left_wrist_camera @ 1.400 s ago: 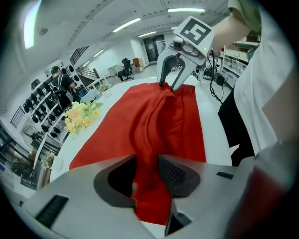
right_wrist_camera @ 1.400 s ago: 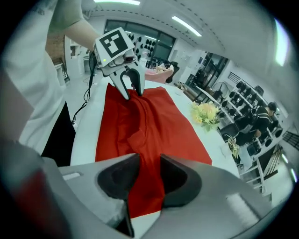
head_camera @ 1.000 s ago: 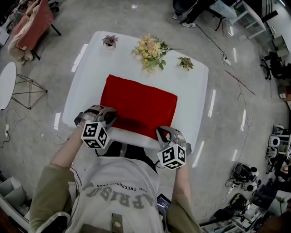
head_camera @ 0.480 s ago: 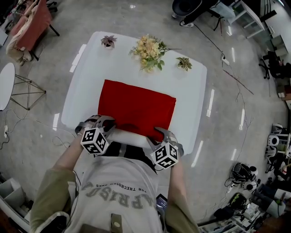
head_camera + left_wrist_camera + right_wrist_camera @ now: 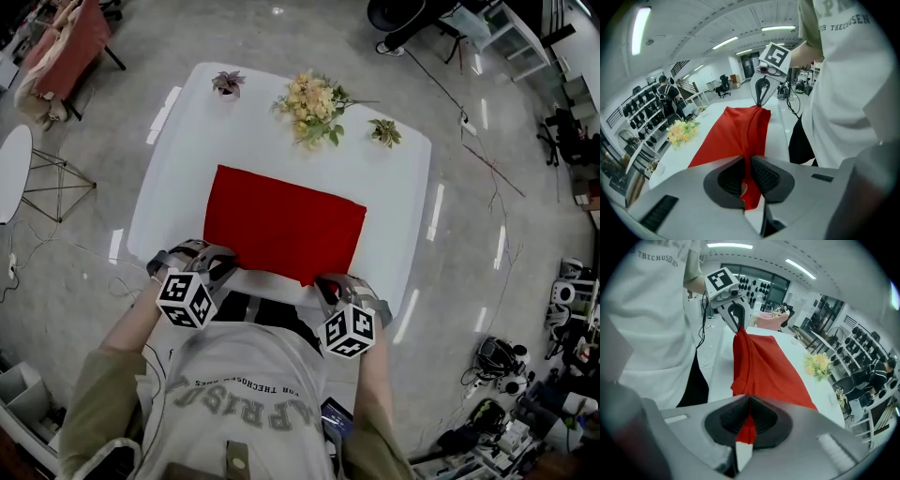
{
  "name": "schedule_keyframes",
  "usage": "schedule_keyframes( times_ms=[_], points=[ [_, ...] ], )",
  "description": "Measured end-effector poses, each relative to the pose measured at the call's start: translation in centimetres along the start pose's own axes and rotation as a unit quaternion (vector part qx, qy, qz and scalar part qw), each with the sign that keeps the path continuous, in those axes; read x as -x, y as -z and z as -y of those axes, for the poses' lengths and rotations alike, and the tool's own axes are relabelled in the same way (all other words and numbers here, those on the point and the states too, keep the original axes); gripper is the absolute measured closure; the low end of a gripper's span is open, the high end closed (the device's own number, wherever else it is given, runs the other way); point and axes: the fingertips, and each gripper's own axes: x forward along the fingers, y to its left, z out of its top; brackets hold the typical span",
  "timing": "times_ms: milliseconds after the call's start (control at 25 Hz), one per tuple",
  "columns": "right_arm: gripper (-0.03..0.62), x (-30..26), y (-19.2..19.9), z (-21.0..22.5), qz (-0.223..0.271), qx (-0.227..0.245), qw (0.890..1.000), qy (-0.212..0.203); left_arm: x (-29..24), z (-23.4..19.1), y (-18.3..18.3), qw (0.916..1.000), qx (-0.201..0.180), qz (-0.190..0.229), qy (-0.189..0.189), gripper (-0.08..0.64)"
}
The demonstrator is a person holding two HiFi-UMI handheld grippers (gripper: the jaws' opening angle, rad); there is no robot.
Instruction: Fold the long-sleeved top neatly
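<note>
Red long-sleeved top (image 5: 286,225) lies at the centre of the head view as a flat rectangle on the white table (image 5: 389,183), already folded down, no sleeves showing. Its lower edge sits just above the person's torso. Left gripper (image 5: 749,174) is at the lower left corner of the cloth, jaws together and clamped on a fold of red fabric that runs through the pads. Right gripper (image 5: 749,420) is at the lower right corner; its jaws have just been closing and now pinch a narrow tongue of the same fabric. In both gripper views the near hem runs in one gathered band from one pair of jaws to the other, so both corners are secured. Judgement: the step in hand is the next fold, near hem carried up-frame onto the far hem. To do it well, raise both corners together and at equal height, and keep the hem lightly taut between the grippers so it does not sag or twist. Travel straight up the frame rather than skewing, and lay the hem edge on edge before letting go. The bite looks thin on the right side — check it holds all layers. Stop short of the flower bouquet (image 5: 312,103) at the top of the table.
</note>
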Motion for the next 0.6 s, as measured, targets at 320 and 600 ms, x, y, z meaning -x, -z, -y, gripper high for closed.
schedule_keyframes(
  times_ms=[320,600],
  points=[
    [0.583,-3.9,4.1,-2.7,-0.062,0.026,0.997,-0.027,-4.8,3.4,3.8,0.9985,0.005,-0.05,0.02,0.511],
    [0.365,-2.0,4.6,-3.0,-0.093,-0.014,0.99,-0.104,-1.8,3.7,4.3,0.989,0.077,-0.076,0.102,0.238]
  ],
)
